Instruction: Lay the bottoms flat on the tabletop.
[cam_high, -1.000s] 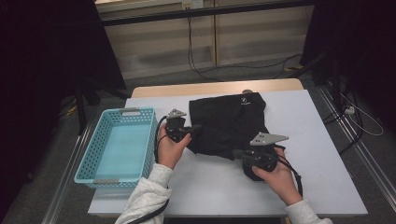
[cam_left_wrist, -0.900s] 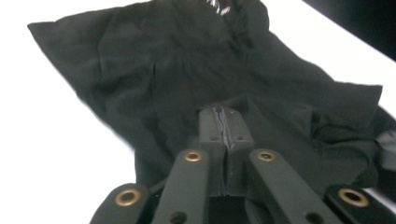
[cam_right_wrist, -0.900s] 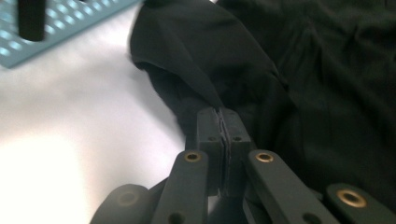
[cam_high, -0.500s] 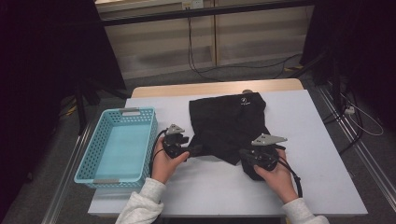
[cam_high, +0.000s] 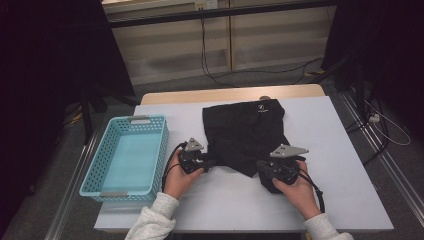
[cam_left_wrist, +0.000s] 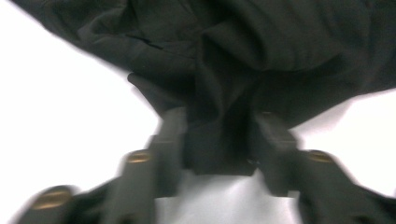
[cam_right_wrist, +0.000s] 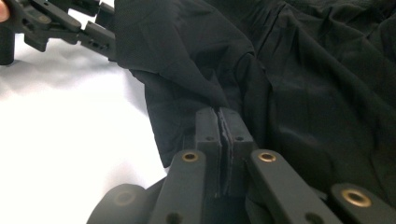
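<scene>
Both grippers working the near hem of a black garment (cam_high: 245, 132)

A blue basket (cam_high: 127, 155) is sitting left, apart. The garment is lying lengthwise near-to-far mid-table; right gripper (cam_right_wrist: 218, 122) is pinching cloth, left gripper (cam_left_wrist: 218, 135) has been closing around a fold.

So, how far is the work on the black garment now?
Early stage. The garment lies spread on the table, partly bunched at its near edge. The right gripper is shut on that edge; the left gripper has cloth between its jaws, which have just been closing. Folding looks not yet done, and the basket holds nothing.
</scene>
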